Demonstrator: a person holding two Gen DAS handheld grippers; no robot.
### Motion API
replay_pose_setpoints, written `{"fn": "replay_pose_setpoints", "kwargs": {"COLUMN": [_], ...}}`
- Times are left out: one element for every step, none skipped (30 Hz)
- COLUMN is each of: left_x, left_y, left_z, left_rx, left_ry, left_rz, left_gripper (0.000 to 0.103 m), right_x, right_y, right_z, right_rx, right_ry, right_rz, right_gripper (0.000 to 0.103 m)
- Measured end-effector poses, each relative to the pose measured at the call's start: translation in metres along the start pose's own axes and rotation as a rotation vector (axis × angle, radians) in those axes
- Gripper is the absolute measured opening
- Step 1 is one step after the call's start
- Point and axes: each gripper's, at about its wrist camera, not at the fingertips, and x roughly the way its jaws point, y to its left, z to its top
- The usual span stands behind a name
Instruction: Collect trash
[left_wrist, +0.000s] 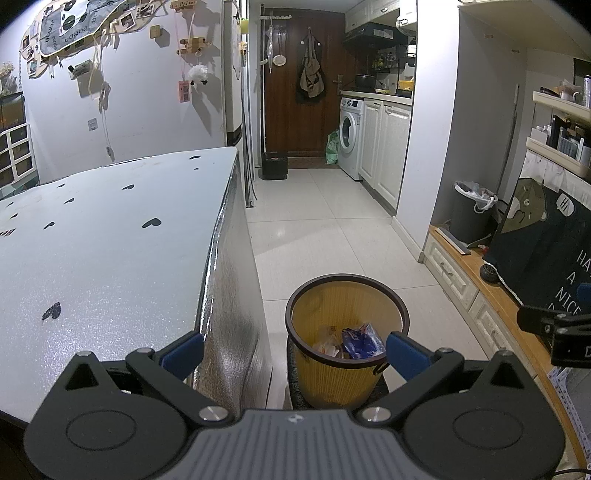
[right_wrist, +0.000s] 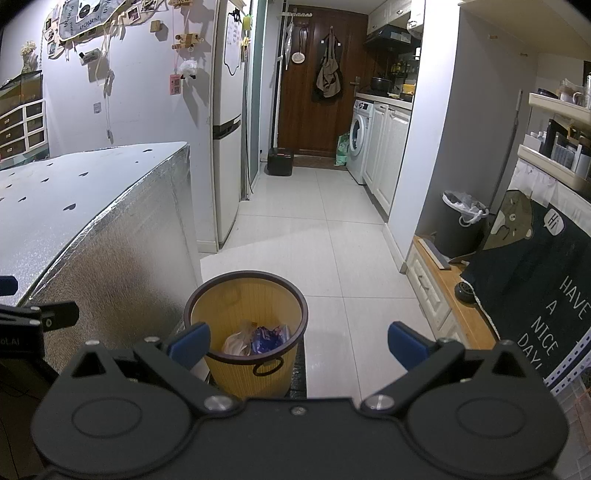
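A yellow ribbed trash bin (left_wrist: 343, 373) with a dark rim stands on the tiled floor beside the table; it also shows in the right wrist view (right_wrist: 251, 365). Inside lie a blue wrapper (left_wrist: 362, 341) and pale crumpled trash (right_wrist: 236, 345). My left gripper (left_wrist: 295, 352) is open and empty, held above and just in front of the bin. My right gripper (right_wrist: 299, 345) is open and empty, with the bin under its left finger. Part of the right gripper (left_wrist: 554, 328) shows at the right edge of the left wrist view.
A table (left_wrist: 110, 258) with a silver heart-print cover stands at the left. A low wooden cabinet (right_wrist: 443, 291) with a dark "Have a nice day" cloth (right_wrist: 546, 295) runs along the right. A grey lined bin (right_wrist: 461, 225) stands there. A fridge (right_wrist: 225, 147) and washing machine (right_wrist: 360, 140) stand further back.
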Motion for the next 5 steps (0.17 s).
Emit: {"fn": "replay_pose_setpoints", "kwargs": {"left_x": [-0.0005,-0.0012,-0.0012,-0.0012,-0.0012], "left_y": [-0.0002,-0.0004,-0.0004,-0.0004,-0.0005], "left_z": [0.0002,0.0006,0.0006,0.0005,0.0005], "left_rx": [0.0,0.0,0.0,0.0,0.0], "left_ry": [0.0,0.0,0.0,0.0,0.0], "left_rz": [0.0,0.001,0.0,0.001,0.001], "left_gripper": [0.103,0.103,0.103,0.103,0.103], "right_x": [0.0001,0.0002,0.0001,0.0002,0.0002], "right_y": [-0.0001,-0.0002,-0.0002,-0.0002,-0.0002], "right_z": [0.0001,0.0,0.0,0.0,0.0], "right_rx": [0.0,0.0,-0.001,-0.001,-0.001], "right_ry": [0.0,0.0,0.0,0.0,0.0], "right_rz": [0.0,0.001,0.001,0.001,0.001], "right_gripper": [0.103,0.103,0.103,0.103,0.103]}}
